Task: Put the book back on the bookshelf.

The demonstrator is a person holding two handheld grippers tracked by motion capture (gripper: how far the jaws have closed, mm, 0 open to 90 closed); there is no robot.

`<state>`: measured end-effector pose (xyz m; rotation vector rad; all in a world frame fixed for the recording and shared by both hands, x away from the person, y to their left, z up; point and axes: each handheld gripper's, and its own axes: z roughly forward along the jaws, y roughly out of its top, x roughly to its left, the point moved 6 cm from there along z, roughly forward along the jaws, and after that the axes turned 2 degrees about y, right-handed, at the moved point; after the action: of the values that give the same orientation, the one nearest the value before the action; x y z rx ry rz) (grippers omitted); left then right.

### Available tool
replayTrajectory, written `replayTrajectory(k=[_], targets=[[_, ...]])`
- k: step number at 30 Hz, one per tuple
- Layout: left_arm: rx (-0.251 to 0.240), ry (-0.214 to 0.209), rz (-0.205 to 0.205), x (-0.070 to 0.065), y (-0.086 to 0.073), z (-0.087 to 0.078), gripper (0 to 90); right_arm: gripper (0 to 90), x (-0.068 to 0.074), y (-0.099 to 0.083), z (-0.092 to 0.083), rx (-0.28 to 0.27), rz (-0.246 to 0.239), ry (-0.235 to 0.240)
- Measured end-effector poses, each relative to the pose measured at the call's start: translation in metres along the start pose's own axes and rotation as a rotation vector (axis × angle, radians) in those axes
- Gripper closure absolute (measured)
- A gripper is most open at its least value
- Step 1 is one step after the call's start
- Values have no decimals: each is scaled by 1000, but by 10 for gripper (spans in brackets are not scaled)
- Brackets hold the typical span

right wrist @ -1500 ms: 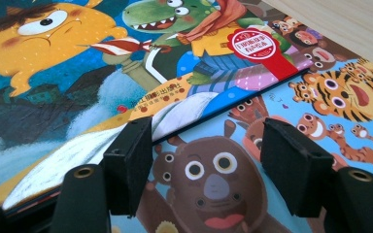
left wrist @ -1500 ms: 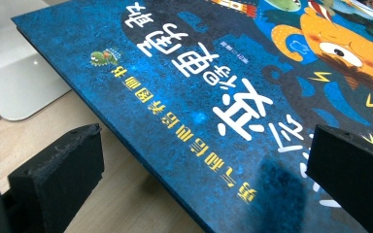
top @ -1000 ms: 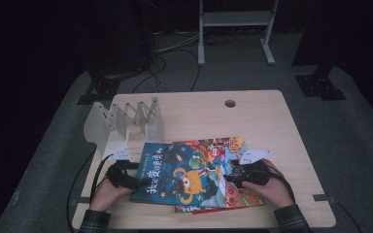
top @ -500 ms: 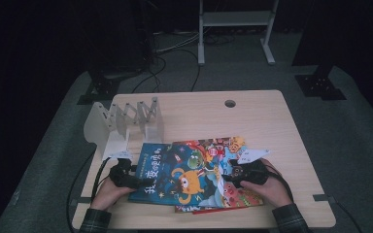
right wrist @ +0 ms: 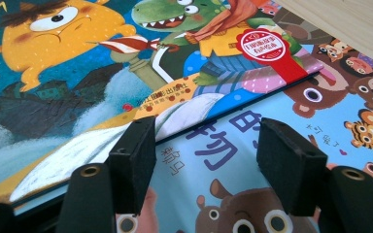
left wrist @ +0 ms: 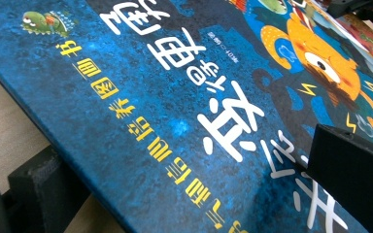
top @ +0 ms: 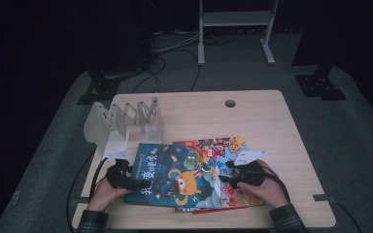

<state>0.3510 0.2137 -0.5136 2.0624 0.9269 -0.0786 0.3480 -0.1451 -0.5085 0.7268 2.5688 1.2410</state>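
Note:
A blue picture book with an orange monster (top: 175, 177) lies on top of a fanned pile of picture books at the table's near edge. My left gripper (top: 136, 183) holds its left edge. In the left gripper view one jaw sits under the cover (left wrist: 175, 121) and the other on top, with the gripper (left wrist: 189, 160) shut on it. My right gripper (top: 226, 175) lies at the book's right edge. Its jaws have just been closing but still stand apart (right wrist: 209, 131). Between them shows only the animal book (right wrist: 320, 111) below. Its left pad (right wrist: 136, 160) touches the blue book's curled page edge (right wrist: 141, 121).
A white folding book rack (top: 126, 119) stands at the table's back left. The light wooden table (top: 272, 126) has a cable hole (top: 230, 103) near its far edge. Beyond the table are a dark floor, cables and stand legs.

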Motion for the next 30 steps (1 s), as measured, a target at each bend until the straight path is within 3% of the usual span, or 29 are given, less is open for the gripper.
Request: replayTrajectory(k=[6,10,30], targets=[[-51,-12,26,-10,9,-14,0,396,3,0,0,3,0,12],[-57,-1,43,-14,12,-20,0,391,7,0,0,3,-6,36],[-69,17,111,-34,28,-43,0,389,19,0,0,14,-45,56]])
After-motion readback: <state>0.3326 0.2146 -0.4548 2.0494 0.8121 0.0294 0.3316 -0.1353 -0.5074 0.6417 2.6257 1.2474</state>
